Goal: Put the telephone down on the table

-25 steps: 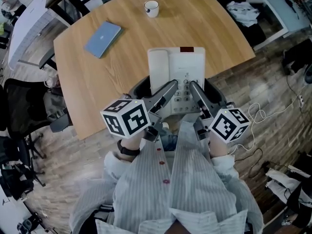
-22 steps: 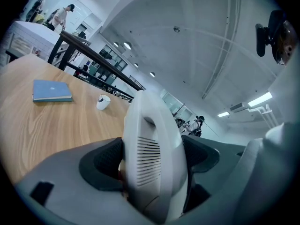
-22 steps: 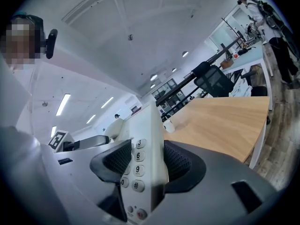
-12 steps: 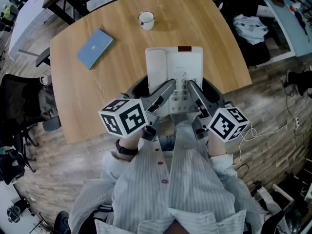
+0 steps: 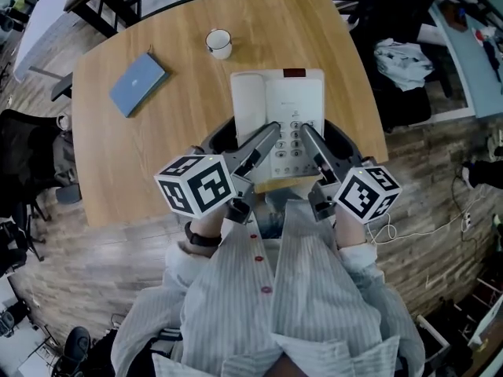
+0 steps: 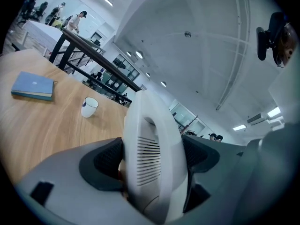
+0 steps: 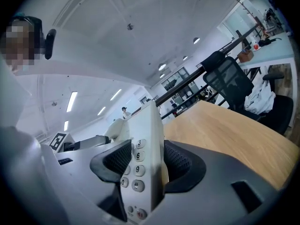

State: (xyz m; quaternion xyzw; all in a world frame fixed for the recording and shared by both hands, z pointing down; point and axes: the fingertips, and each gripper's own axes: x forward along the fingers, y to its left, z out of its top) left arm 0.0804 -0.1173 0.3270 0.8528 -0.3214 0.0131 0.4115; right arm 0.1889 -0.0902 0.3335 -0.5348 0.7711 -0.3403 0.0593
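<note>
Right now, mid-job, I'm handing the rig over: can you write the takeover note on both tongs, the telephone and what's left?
Left tongs: shut on the telephone, gripping its handset side at the near end.
Right tongs: shut on the telephone, on its keypad side.
Telephone: held over the near part of the table. I can't tell whether its base touches the wood. The blue book and the cup sit farther back, apart from it.
Done: telephone gripped by both tongs and over the table.
Left: set it flat on the wood, open both tongs, draw back.
</note>
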